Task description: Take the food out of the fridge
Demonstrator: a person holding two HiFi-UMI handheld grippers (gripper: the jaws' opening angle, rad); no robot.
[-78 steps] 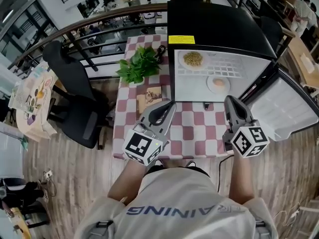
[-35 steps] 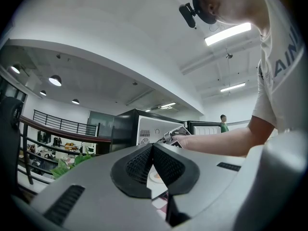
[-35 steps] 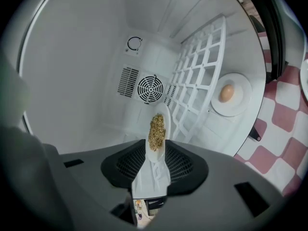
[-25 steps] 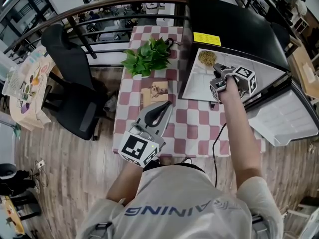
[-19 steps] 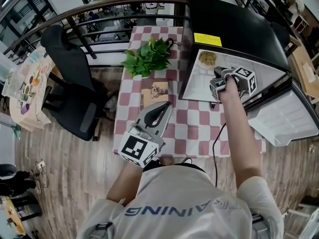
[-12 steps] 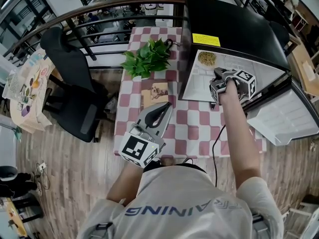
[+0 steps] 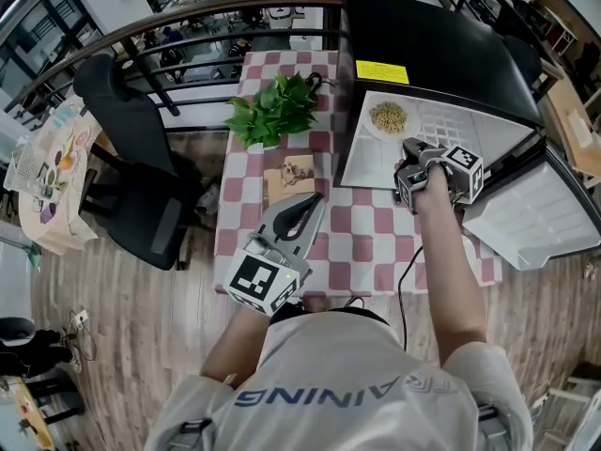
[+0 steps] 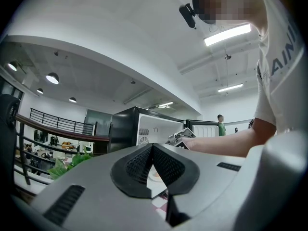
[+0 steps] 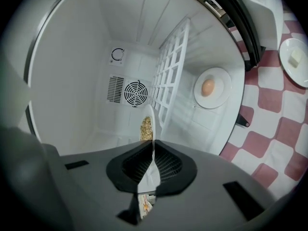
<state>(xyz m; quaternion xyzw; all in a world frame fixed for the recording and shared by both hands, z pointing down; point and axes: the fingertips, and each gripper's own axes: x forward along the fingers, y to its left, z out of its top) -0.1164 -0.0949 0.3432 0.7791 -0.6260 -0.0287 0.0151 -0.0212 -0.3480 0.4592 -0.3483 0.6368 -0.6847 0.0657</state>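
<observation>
On the checkered bench (image 7: pixel 371 242) the fridge (image 7: pixel 423 36) stands open; inside, the right tool (image 9: pixel 153 143) is pinched tight on the rim of the plate of food (image 7: pixel 388 117), so the grasp seems made and a level pull outward comes next, while the left tool (image 7: pixel 317 200) hangs closed and empty.

The round white plate of yellowish food (image 9: pixel 148 121) shows edge-on, its near rim hidden between the jaws of the right gripper (image 9: pixel 153 147). On the checked tabletop (image 9: pixel 274 129), a white plate with a pale block (image 9: pixel 294 56) is cut by the picture's edge.
</observation>
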